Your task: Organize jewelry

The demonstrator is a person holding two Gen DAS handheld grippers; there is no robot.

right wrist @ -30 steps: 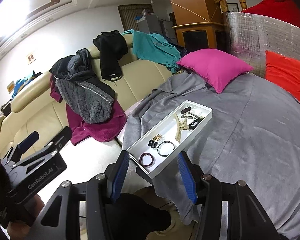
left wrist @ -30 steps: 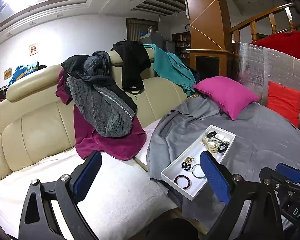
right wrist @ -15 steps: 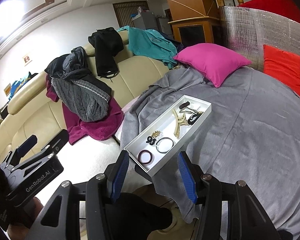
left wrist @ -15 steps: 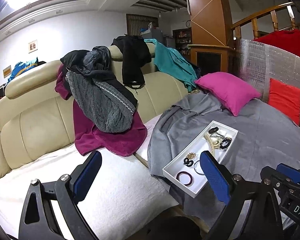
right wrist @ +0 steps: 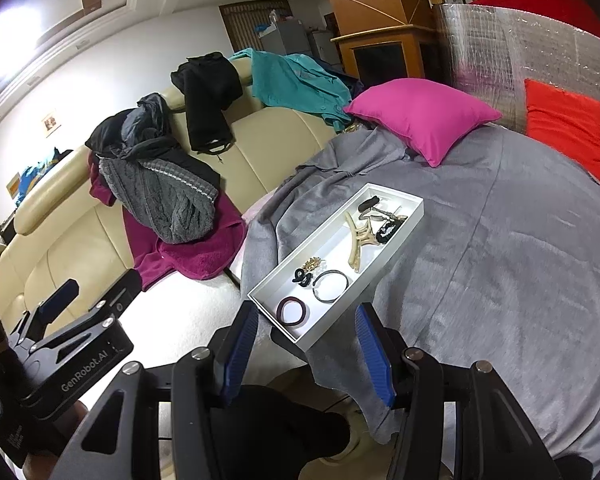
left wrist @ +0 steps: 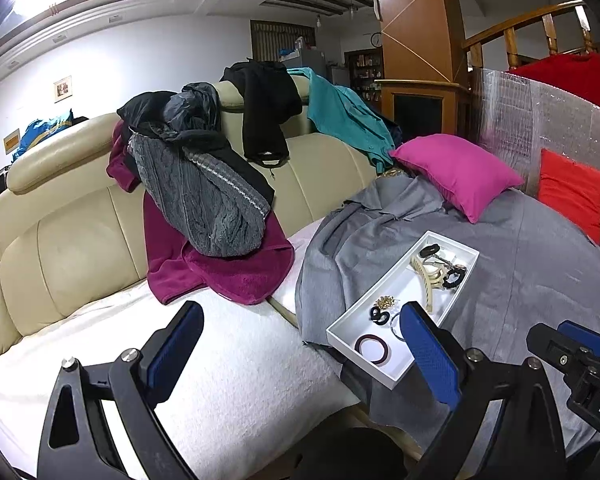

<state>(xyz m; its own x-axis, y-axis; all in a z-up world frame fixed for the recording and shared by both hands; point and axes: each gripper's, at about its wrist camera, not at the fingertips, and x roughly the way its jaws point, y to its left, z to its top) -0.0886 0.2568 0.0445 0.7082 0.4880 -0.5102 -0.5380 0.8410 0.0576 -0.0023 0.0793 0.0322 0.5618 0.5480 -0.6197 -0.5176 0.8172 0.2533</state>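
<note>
**Two grippers hover short of the tray, barely shifted**

Little has changed over the last second: in both views the white tray [right wrist: 396, 236] sits a touch farther up the picture than before, and nothing in it has moved. Neither hand has travelled noticeably.

The tray lies on a grey blanket [right wrist: 500, 264] spread over the seat, with a pink cushion [right wrist: 420, 116] behind it and a cream sofa [left wrist: 60, 248] piled with clothes to the left. Inside the tray, nearest the grippers, is a dark red bangle [right wrist: 293, 311], then a thin metal bangle [right wrist: 331, 280], a black clip [right wrist: 302, 276] and a gold brooch [right wrist: 312, 263]. A beige claw clip [right wrist: 360, 236] lies mid-tray, with dark small pieces at the far end.

The right gripper [right wrist: 306, 344] points down toward the tray's near corner, jaws parted with nothing between them. The left gripper [left wrist: 300, 348] is spread wide and empty, angled down over the white seat cover [left wrist: 228, 360], its right finger overlapping the tray's near side in view.
</note>
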